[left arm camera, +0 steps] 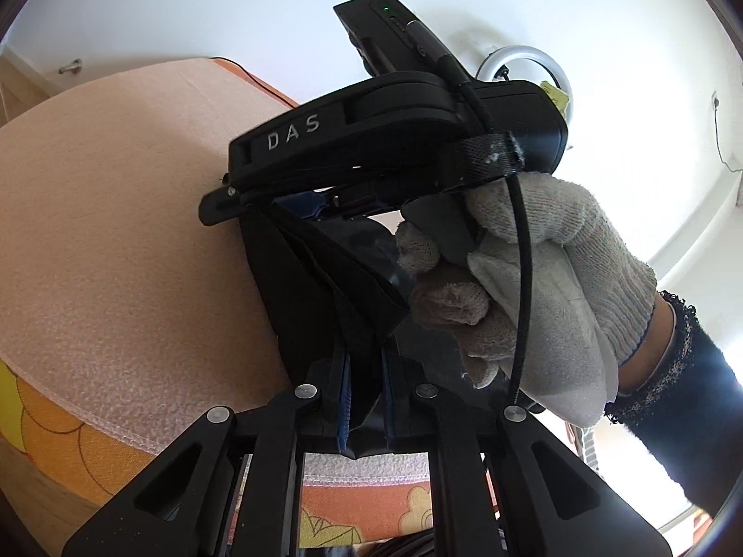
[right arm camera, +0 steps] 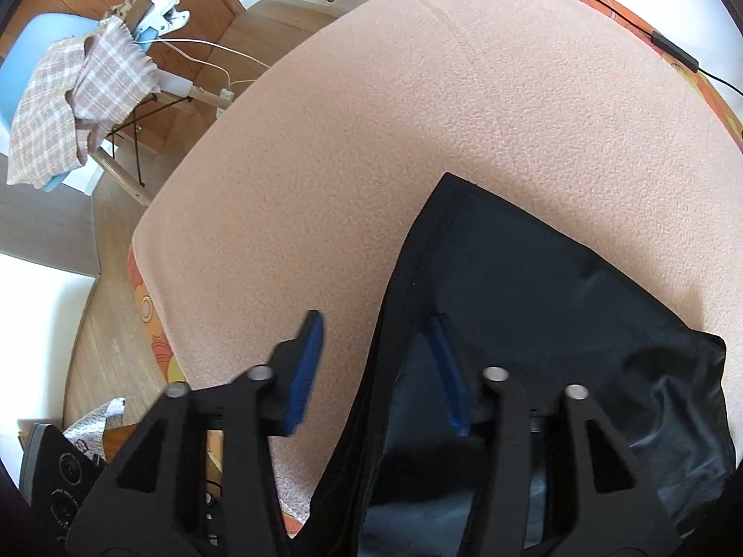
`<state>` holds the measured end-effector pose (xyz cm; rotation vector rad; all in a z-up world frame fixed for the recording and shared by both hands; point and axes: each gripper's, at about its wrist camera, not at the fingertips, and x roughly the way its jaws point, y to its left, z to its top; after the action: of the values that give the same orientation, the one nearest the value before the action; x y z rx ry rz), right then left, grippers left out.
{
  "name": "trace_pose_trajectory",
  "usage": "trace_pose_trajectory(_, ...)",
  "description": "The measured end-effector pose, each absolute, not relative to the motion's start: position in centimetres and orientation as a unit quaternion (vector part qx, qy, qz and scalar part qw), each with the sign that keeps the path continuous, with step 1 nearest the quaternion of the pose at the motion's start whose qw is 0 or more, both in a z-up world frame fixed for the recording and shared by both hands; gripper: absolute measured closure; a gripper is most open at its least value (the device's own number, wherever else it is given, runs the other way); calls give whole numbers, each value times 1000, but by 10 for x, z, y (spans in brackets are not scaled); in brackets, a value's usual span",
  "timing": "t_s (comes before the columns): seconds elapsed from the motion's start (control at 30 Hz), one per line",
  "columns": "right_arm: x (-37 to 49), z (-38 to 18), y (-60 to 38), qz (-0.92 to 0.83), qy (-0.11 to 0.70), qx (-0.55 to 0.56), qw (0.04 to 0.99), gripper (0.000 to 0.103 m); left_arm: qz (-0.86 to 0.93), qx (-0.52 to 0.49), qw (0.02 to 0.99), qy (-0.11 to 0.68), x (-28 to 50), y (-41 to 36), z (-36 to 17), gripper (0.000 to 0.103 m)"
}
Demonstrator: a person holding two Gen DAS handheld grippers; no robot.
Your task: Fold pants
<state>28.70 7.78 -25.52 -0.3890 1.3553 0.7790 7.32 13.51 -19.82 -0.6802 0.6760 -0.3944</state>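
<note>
The black pants lie partly folded on a peach blanket over the bed. My right gripper is open; its blue pads straddle the left edge of the pants, one pad over the blanket, the other over the fabric. In the left wrist view my left gripper is shut on a bunch of the black pants fabric, lifted off the blanket. The right gripper's body, held by a white-gloved hand, is close in front of it.
A chair with a checked cloth and white cables stands on the wooden floor left of the bed. A black cable runs along the bed's far edge. An orange patterned sheet shows under the blanket.
</note>
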Motion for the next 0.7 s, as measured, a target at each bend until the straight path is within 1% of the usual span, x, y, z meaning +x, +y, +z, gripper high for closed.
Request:
trace_pose_trajectory(0.03, 288, -257, 76, 343, 609, -174, 694, 94, -189, -324, 869, 323, 72, 137, -199, 94)
trace_pose_trajectory(0.1, 290, -255, 68, 344, 608, -159, 697, 96, -192, -325, 868, 322, 72, 138, -197, 94)
trace_pose_trajectory(0.4, 293, -202, 11, 359, 561, -64, 743, 97, -227, -308, 872, 307, 78, 115, -173, 95)
trace_pose_trajectory(0.7, 295, -157, -77, 344, 519, 1, 782, 98, -285, -268, 869, 304, 89, 70, -147, 96)
